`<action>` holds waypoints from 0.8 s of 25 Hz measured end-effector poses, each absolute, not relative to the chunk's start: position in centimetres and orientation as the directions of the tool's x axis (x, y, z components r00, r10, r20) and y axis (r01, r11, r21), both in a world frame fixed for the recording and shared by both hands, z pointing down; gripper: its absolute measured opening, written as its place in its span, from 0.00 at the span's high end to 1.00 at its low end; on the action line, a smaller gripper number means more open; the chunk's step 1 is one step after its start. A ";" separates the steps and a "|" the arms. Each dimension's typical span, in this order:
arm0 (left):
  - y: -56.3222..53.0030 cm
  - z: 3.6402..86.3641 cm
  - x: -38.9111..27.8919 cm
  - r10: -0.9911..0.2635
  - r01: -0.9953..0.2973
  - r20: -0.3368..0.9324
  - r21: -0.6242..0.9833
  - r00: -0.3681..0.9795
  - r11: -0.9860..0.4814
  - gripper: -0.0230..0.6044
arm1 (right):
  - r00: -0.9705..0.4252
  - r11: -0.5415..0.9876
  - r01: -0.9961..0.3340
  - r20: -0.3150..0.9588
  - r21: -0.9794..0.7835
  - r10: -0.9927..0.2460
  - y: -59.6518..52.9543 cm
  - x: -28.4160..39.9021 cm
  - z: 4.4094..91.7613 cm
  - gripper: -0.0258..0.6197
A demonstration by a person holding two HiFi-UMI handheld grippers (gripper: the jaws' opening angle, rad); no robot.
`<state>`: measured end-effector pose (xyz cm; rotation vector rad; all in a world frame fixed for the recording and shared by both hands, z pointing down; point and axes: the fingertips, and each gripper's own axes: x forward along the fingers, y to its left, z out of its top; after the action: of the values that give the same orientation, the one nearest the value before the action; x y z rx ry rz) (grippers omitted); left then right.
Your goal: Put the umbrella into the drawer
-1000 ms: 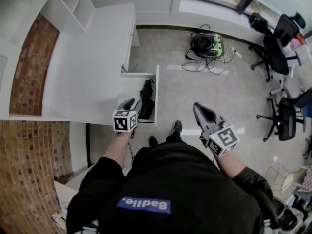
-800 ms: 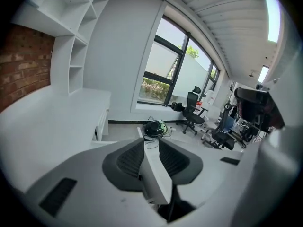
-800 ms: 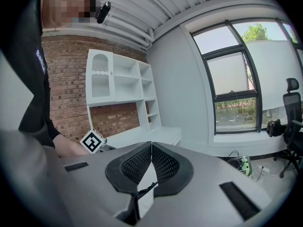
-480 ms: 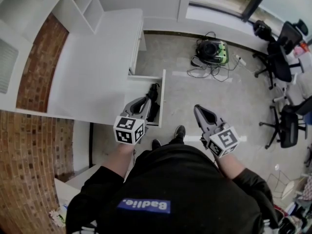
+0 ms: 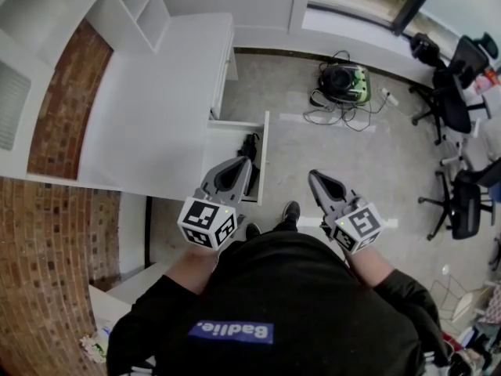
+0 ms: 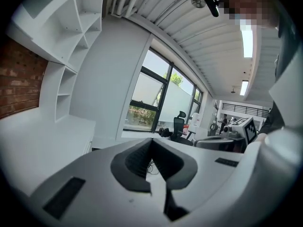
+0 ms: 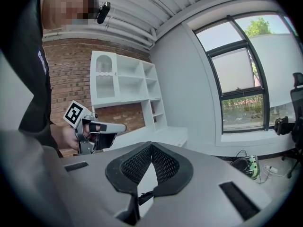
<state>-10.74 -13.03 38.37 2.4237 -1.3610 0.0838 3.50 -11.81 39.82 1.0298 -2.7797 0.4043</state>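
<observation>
**A:** Where is the umbrella?

**B:** The umbrella (image 5: pixel 250 145) lies in the open drawer (image 5: pixel 227 135). It is a black folded shape close against the inside of the drawer's front panel (image 5: pixel 264 155). Only its far end shows in the head view, because the left gripper (image 5: pixel 244 163) covers the rest.

**A:** Which way does it run?

**B:** It lies flat, with its long axis along the front panel and parallel to the edge of the bench (image 5: pixel 149 108). I cannot tell which end is the handle.

**A:** And the jaws?

**B:** The left jaws have just been closing and are pressed together with nothing between them. That gripper is held over the drawer's near end, and its own view looks out above the bench top toward the window. The right gripper (image 5: pixel 313 176) hangs over the floor (image 5: pixel 352 163) beside the drawer. Its jaws are also pressed together and empty.

**A:** How much room is there to move?

**B:** The drawer sticks out from under the bench's edge, with its front panel facing the floor. The person's shoes (image 5: pixel 290 209) stand near its near corner. Past the panel the floor is open as far as a tangle of cables (image 5: pixel 344 112) below the window. The office chairs (image 5: pixel 450 92) stand well off to the right. On the other side the white bench top runs back to the shelves (image 5: pixel 125 6).
</observation>
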 end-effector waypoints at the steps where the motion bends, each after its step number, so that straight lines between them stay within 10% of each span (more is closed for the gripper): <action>1: -12.9 38.0 -10.7 -0.813 -0.832 0.215 0.279 0.540 -0.479 0.96 | -0.758 0.732 -0.651 0.229 -0.201 -0.611 -11.8 3.3 39.8 0.91; 20: -11.9 37.1 -11.3 -0.802 -0.821 0.205 0.266 0.561 -0.506 0.96 | -0.783 0.758 -0.620 0.227 -0.202 -0.580 -11.3 2.1 39.8 0.91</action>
<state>-11.31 -11.91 37.07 2.4670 -1.3305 0.0783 2.15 -11.31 39.82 0.9625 -2.8024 0.4025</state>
